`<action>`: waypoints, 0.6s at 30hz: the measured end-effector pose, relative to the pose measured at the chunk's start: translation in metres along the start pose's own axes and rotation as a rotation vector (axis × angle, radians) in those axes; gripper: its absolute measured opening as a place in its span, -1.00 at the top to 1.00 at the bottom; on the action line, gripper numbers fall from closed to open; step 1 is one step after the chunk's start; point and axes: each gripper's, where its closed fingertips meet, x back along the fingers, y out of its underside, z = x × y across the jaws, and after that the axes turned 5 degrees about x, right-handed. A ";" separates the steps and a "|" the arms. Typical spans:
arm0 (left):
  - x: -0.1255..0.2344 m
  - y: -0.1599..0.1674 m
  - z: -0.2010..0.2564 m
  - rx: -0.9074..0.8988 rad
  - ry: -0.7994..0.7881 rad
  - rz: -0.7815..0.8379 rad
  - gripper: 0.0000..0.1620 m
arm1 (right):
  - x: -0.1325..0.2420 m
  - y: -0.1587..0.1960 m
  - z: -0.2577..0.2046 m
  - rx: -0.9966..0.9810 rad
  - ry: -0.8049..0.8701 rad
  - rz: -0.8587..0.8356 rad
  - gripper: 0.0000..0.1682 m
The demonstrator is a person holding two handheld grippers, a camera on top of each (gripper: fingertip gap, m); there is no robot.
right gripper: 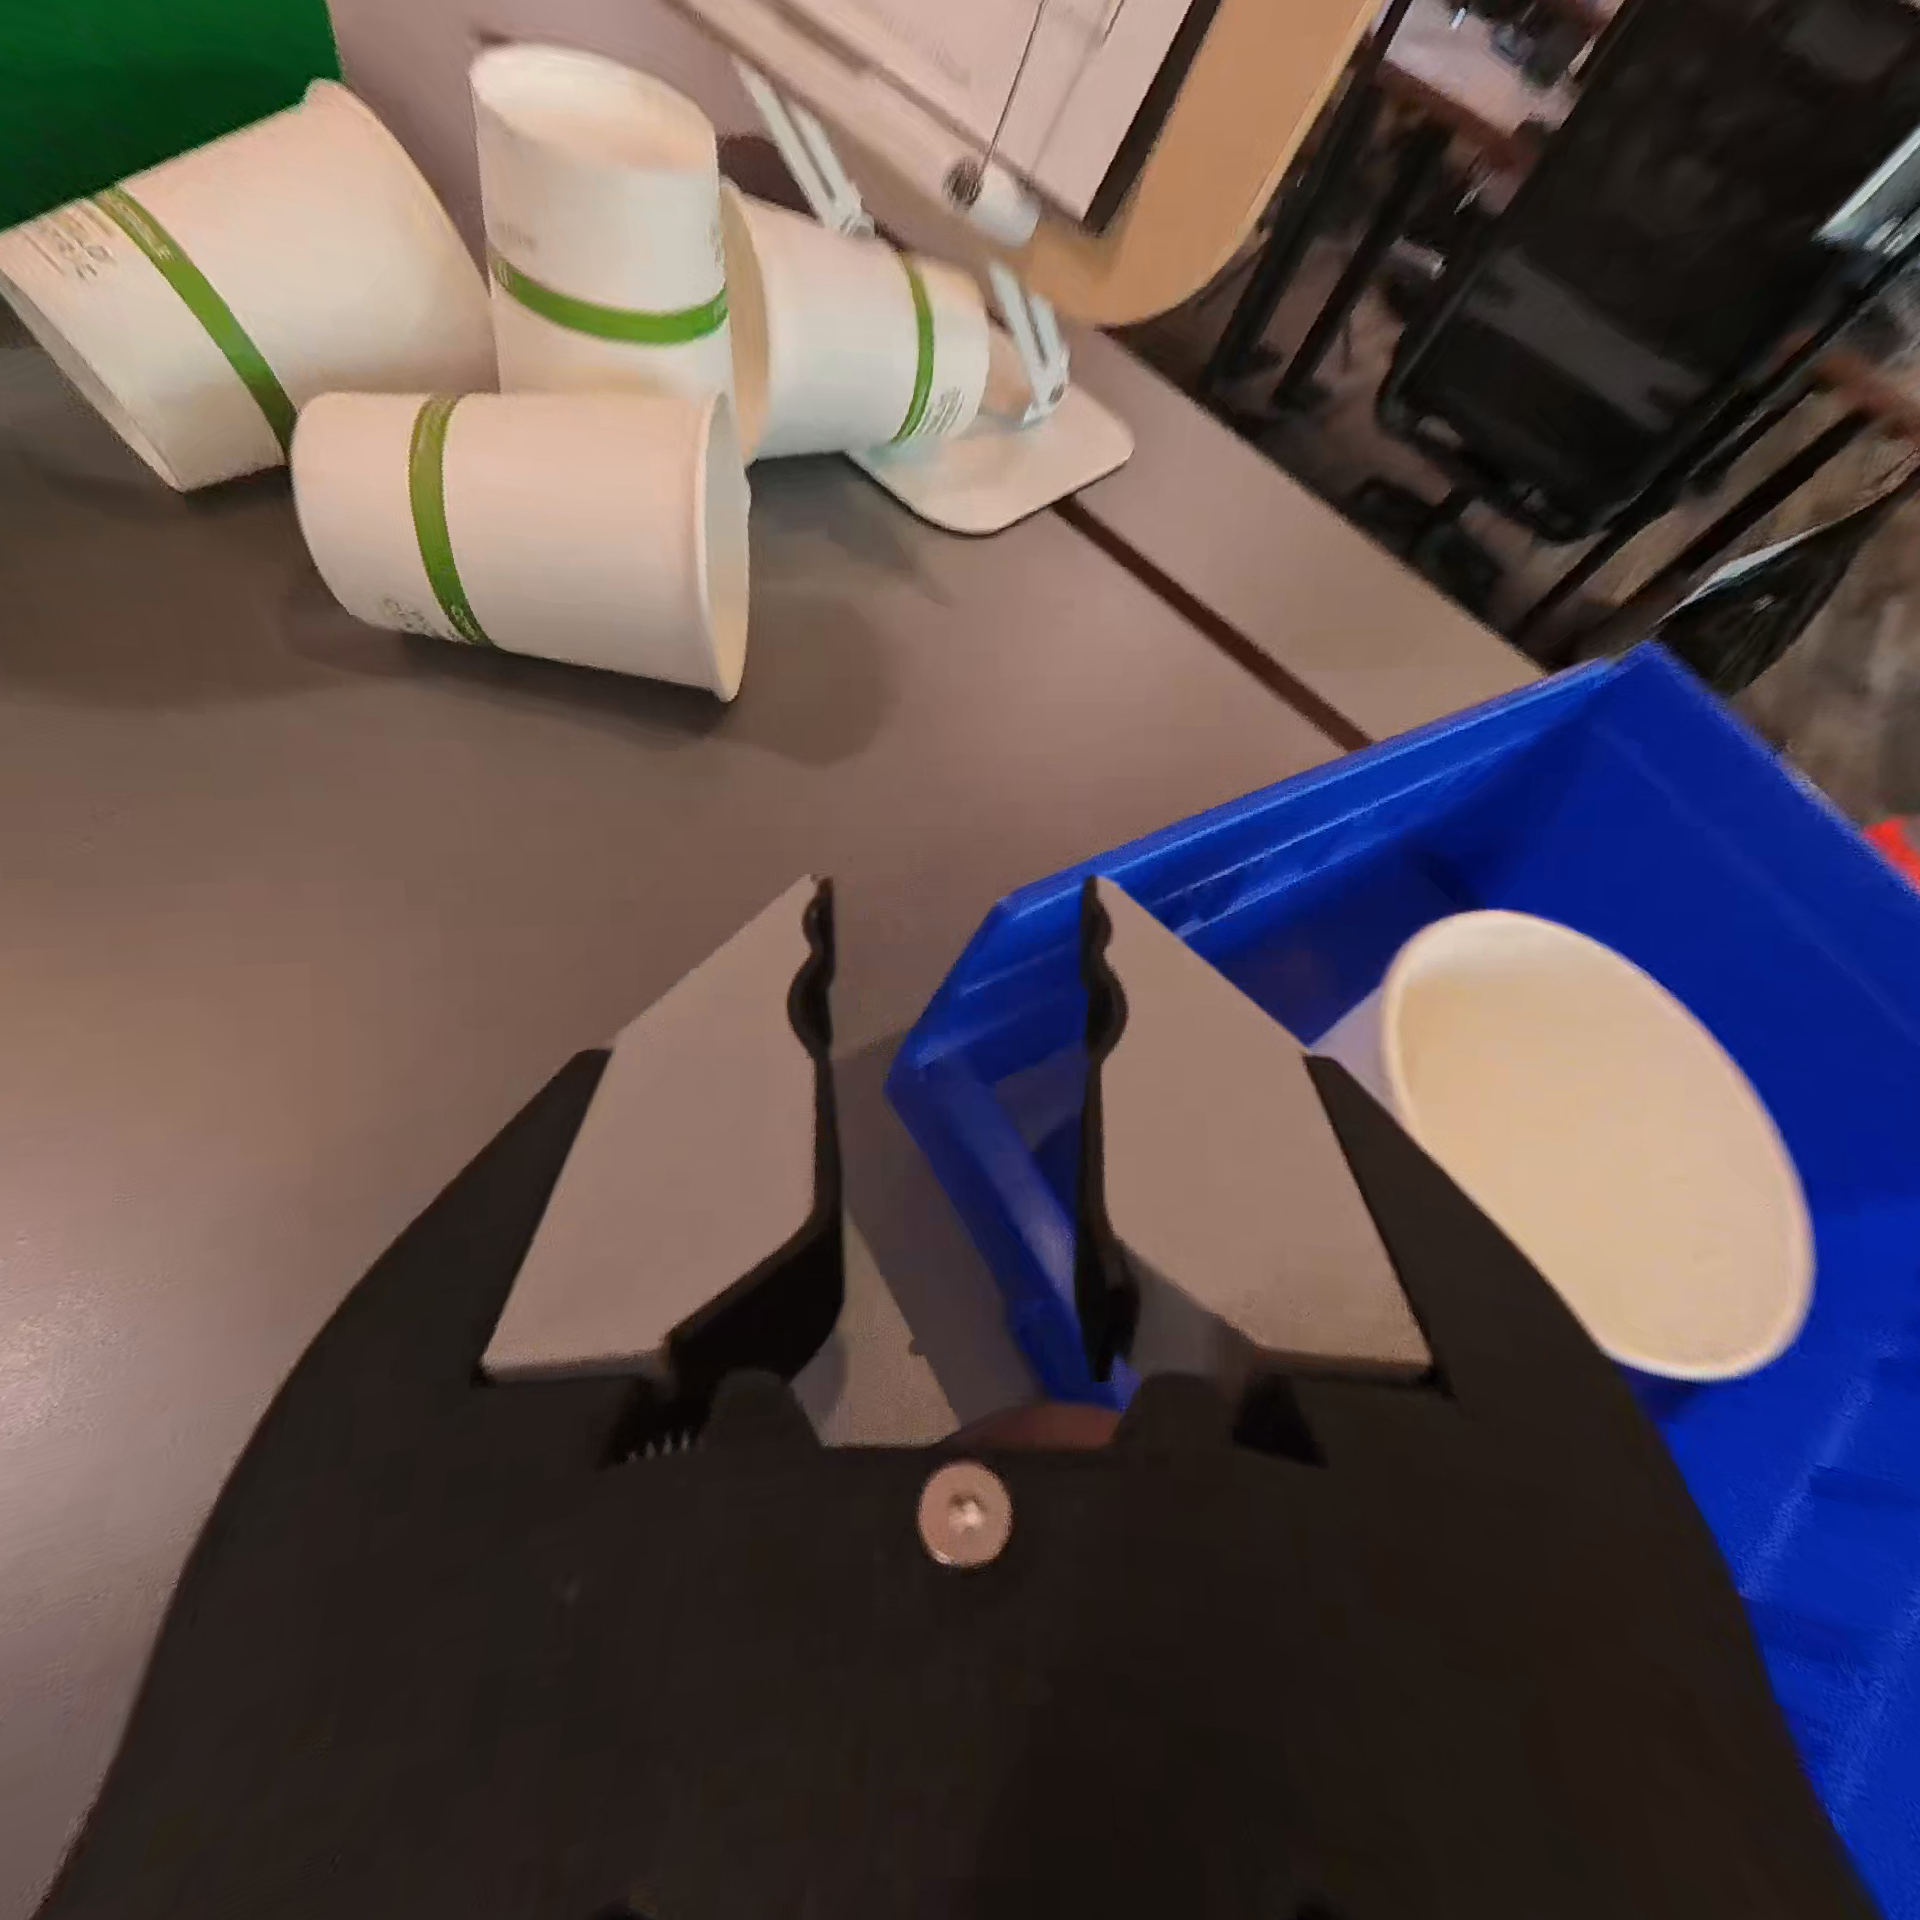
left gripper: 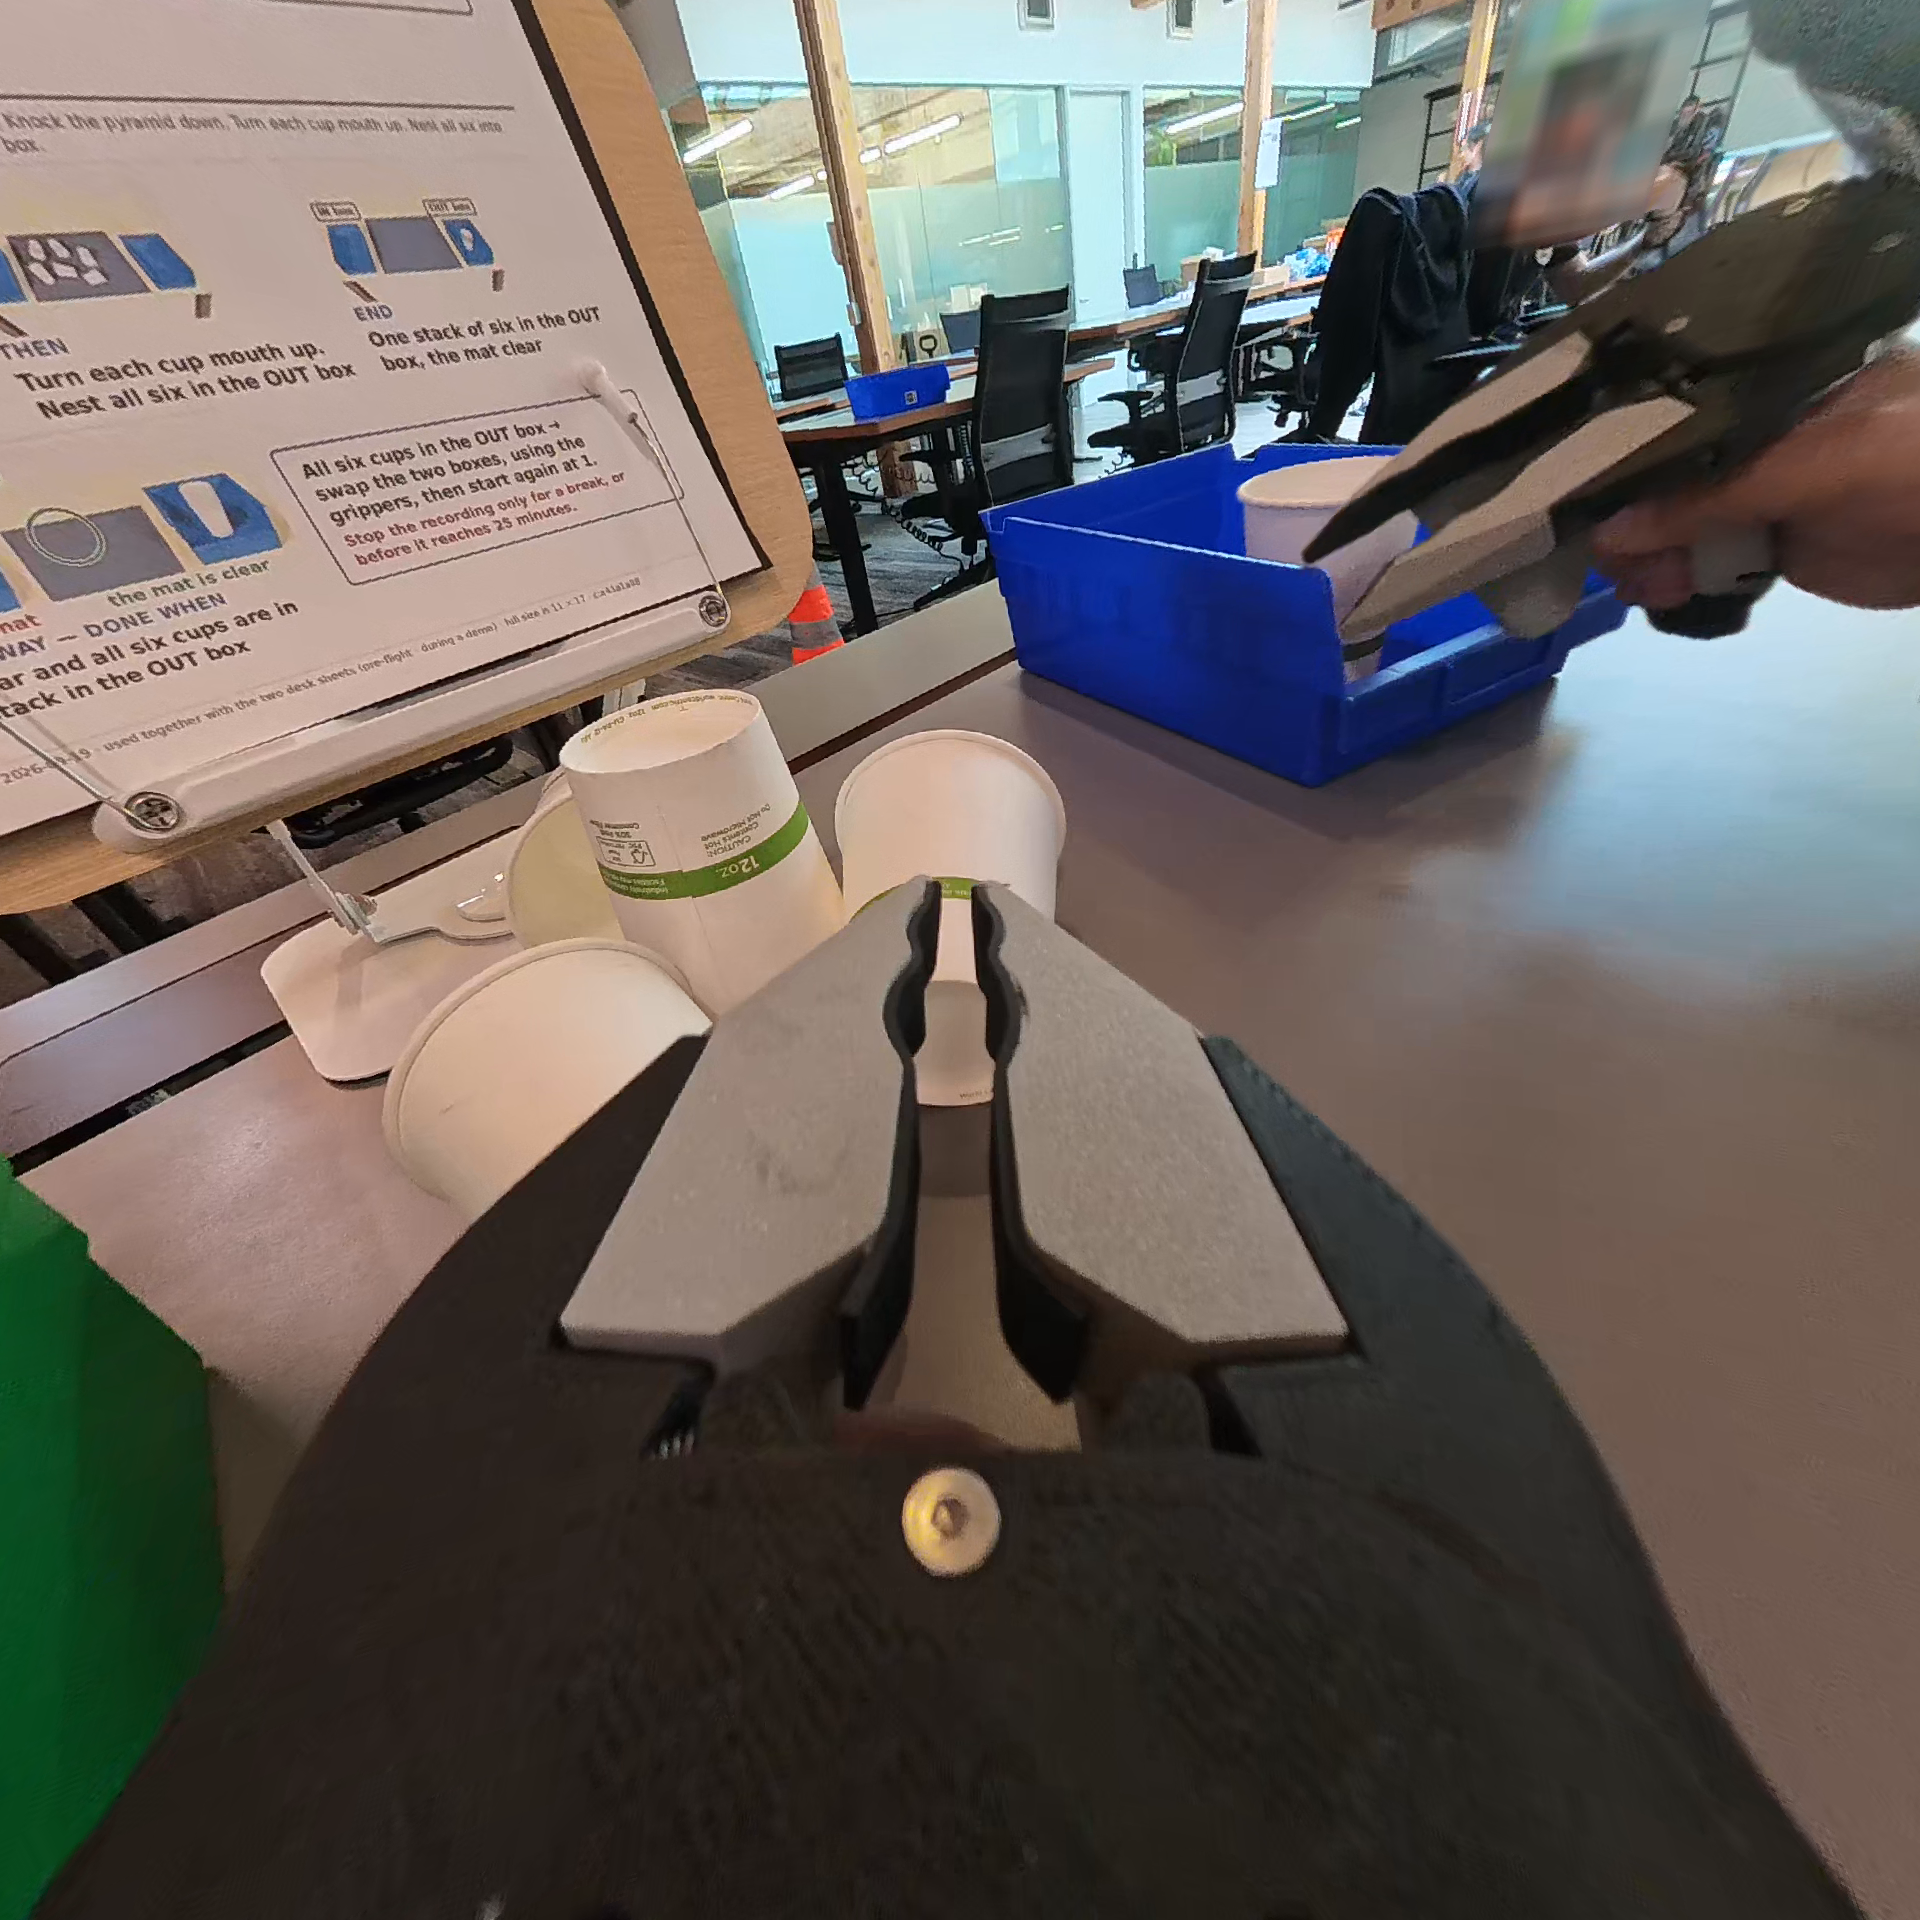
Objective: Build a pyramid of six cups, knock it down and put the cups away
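Several white paper cups with a green band lie tumbled on the grey table. One stands upside down. Others lie on their sides. One cup stands mouth up in the blue bin. My left gripper is shut and empty, just in front of a lying cup. My right gripper is open and empty over the bin's near corner, with the cup beside its right finger.
An instruction sheet on a wooden stand rises behind the cups, and its white base touches them. A green object is at the left. Office desks and chairs lie beyond the table edge. One gripper's finger ends stand about 25 cm off the other's. The right gripper is farther from the green object, some 40 cm, than the left, some 20 cm. The left camera catches it too, in the left wrist view.
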 end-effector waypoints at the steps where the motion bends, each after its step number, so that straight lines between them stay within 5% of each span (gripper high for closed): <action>1: 0.000 0.001 0.000 0.000 0.001 -0.003 0.97 | -0.006 0.005 -0.003 -0.023 -0.017 -0.023 0.36; 3: -0.001 0.002 0.001 0.002 0.004 -0.010 0.96 | -0.017 0.013 -0.002 -0.062 0.005 -0.069 0.24; 6: -0.001 0.004 0.000 -0.003 0.001 -0.024 0.96 | -0.021 0.032 0.009 -0.011 0.113 -0.197 0.66; 8: -0.002 0.006 0.000 -0.007 -0.002 -0.032 0.96 | -0.019 0.036 0.008 0.021 0.115 -0.223 0.71; 18: -0.006 0.018 0.001 0.010 0.005 -0.086 0.95 | 0.029 0.050 0.000 -0.147 -0.116 -0.198 0.76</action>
